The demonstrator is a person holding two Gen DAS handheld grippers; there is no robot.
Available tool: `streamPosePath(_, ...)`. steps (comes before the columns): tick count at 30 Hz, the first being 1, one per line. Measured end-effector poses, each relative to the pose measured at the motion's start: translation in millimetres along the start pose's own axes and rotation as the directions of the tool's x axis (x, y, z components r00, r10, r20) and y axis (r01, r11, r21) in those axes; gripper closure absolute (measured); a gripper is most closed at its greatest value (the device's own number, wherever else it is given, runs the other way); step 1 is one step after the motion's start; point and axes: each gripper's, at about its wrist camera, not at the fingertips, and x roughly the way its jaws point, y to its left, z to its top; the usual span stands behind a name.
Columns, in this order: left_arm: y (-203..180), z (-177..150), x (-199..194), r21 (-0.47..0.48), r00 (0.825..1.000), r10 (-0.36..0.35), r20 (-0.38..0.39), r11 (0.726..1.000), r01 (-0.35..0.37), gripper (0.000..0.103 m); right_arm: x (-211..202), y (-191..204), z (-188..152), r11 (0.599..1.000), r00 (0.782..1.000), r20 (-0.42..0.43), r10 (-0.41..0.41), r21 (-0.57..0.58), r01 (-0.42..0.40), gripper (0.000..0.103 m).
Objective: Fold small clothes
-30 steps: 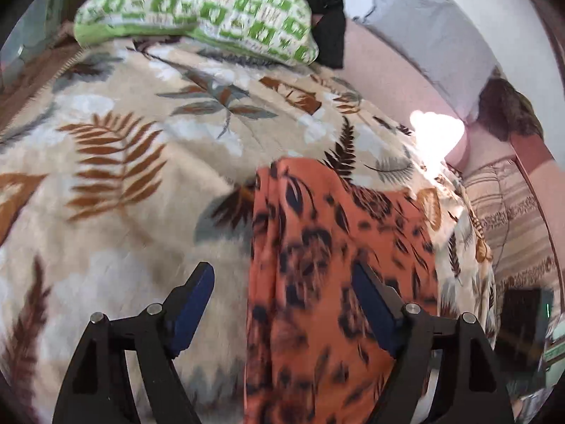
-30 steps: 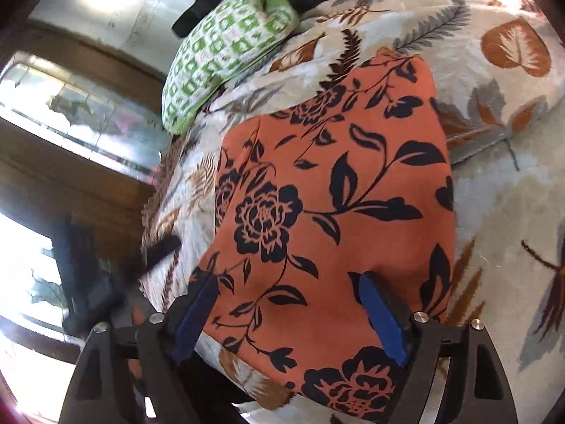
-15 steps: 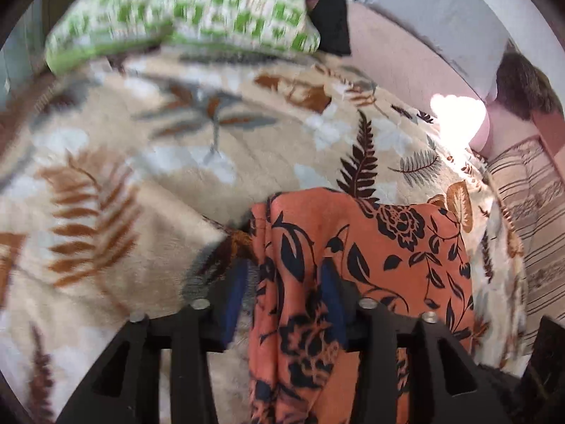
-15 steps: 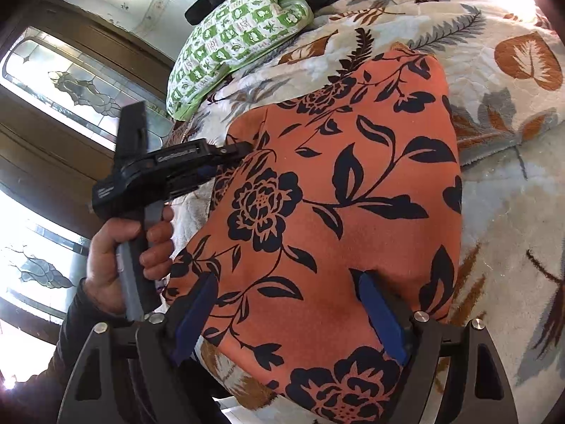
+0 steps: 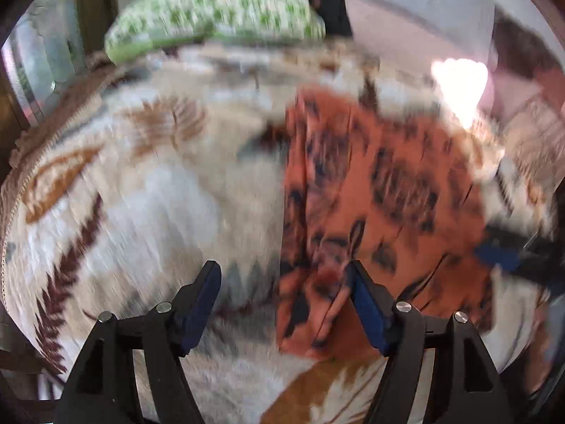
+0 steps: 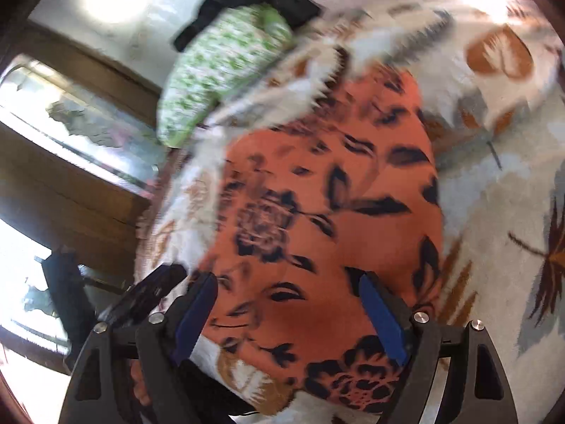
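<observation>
**Orange cloth lies lengthwise ahead of both tongs**

Orange floral garment point(image 6: 328, 212) is spread on the leaf-print blanket point(image 5: 141, 194), its long axis running away from both grippers. The right gripper point(image 6: 289, 304) straddles its near end, released; the left gripper point(image 5: 282, 300), also released, flanks its left edge.
</observation>
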Motion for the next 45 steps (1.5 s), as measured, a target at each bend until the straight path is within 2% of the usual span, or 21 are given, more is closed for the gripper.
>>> streamPosePath(1,0.1,-3.9,3.7,0.008,1.0,-0.002,-0.007,1.0,0.002,0.029,-4.6,0.2,0.3,1.0,1.0,0.015,0.019,0.016,-0.019,0.018)
streamPosePath(4,6.0,1.1,-13.4,-0.019,0.998,-0.033,0.06,0.999,0.034,0.029,-30.2,10.4,1.7,0.998,0.995,0.079,0.057,-0.003,-0.057,0.018)
streamPosePath(6,9.4,12.1,-26.1,-0.006,0.992,-0.071,0.108,0.997,0.073,0.028,-46.5,8.2,2.6,0.999,0.992,0.116,0.047,-0.025,-0.044,0.018)
streamPosePath(9,17.3,35.2,-30.0,-0.021,0.984,-0.103,0.148,0.994,0.107,0.018,-60.5,-16.7,7.2,1.0,0.989,0.146,-0.001,0.029,-0.003,0.017)
streamPosePath(11,20.6,52.3,-16.4,-0.025,0.978,-0.177,0.113,0.983,0.18,0.018,-60.1,-37.3,12.6,0.996,0.989,0.148,-0.007,0.085,-0.006,0.015)
streamPosePath(17,18.5,72.2,35.3,-0.049,0.972,-0.235,-0.008,0.971,0.234,0.018,-14.1,-74.5,40.2,0.984,0.996,0.055,0.072,0.157,-0.079,0.015)
streamPosePath(20,19.1,68.6,53.1,-0.1,0.949,-0.31,-0.054,0.948,0.303,0.018,15.3,-77.3,50.0,0.983,0.995,0.015,0.103,0.151,-0.104,0.015)
streamPosePath(21,17.1,67.2,53.1,-0.095,0.95,-0.307,-0.046,0.949,0.302,0.022,26.4,-71.4,51.9,0.986,0.992,-0.019,0.124,0.111,-0.121,0.019)
streamPosePath(22,11.8,66.4,53.1,-0.063,0.95,-0.308,-0.05,0.95,0.305,0.031,37.9,-66.4,52.1,0.991,0.992,-0.061,0.107,0.083,-0.102,0.05)
streamPosePath(23,6.3,66.3,55.7,-0.049,0.934,-0.349,-0.079,0.937,0.346,0.057,47.9,-63.4,52.6,0.995,0.992,-0.096,0.085,0.069,-0.079,0.058)
streamPosePath(25,4.1,68.8,53.2,-0.064,0.934,-0.349,-0.077,0.936,0.345,0.064,48.1,-55.7,55.5,0.998,0.994,-0.091,0.064,0.02,-0.063,0.065)
streamPosePath(28,1.3,71.6,41.8,-0.059,0.938,-0.344,-0.04,0.938,0.341,0.074,34.8,-34.5,60.2,0.997,0.997,-0.067,0.036,-0.071,-0.04,0.07)
streamPosePath(30,-5.0,74.3,26.5,-0.063,0.925,-0.38,0.001,0.923,0.379,0.077,16.5,-14.6,67.1,0.988,0.999,-0.037,0.035,-0.147,-0.04,0.071)
streamPosePath(32,-25.0,80.8,6.8,-0.018,0.915,-0.4,0.05,0.916,0.401,0.077,-6.7,-0.4,79.0,0.977,1.0,-0.001,0.022,-0.213,-0.022,0.071)
streamPosePath(35,-58.1,97.8,-15.1,0.026,0.89,-0.44,0.115,0.897,0.441,0.077,-53.0,2.1,100.8,0.963,0.997,0.07,0.02,-0.269,0.0,0.071)
streamPosePath(37,-87.7,113.1,-17.2,0.057,0.879,-0.46,0.126,0.888,0.456,0.077,-78.8,-13.2,115.1,0.967,0.994,0.109,0.018,-0.254,0.011,0.071)
streamPosePath(39,-117.1,124.3,-4.8,0.088,0.888,-0.449,0.1,0.893,0.442,0.076,-90.3,-41.1,129.1,0.976,0.993,0.111,0.031,-0.216,-0.006,0.071)
streamPosePath(41,-141.8,129.4,25.7,0.073,0.897,-0.44,0.039,0.897,0.436,0.074,-89.0,-80.1,137.0,0.991,0.992,0.12,0.045,-0.132,-0.029,0.07)
streamPosePath(43,-157.9,124.0,69.7,0.045,0.921,-0.385,-0.054,0.921,0.388,0.071,-73.1,-135.2,139.3,0.999,0.996,0.074,0.051,-0.008,-0.051,0.063)
streamPosePath(44,-162.0,122.1,87.7,0.029,0.931,-0.35,-0.104,0.935,0.354,0.068,-60.6,-160.4,137.6,0.998,0.999,0.047,0.006,0.058,-0.009,0.059)
streamPosePath(45,-161.0,118.1,95.7,0.01,0.925,-0.364,-0.114,0.93,0.367,0.061,-52.3,-180.9,133.5,0.992,0.995,0.035,-0.09,0.096,0.086,0.046)
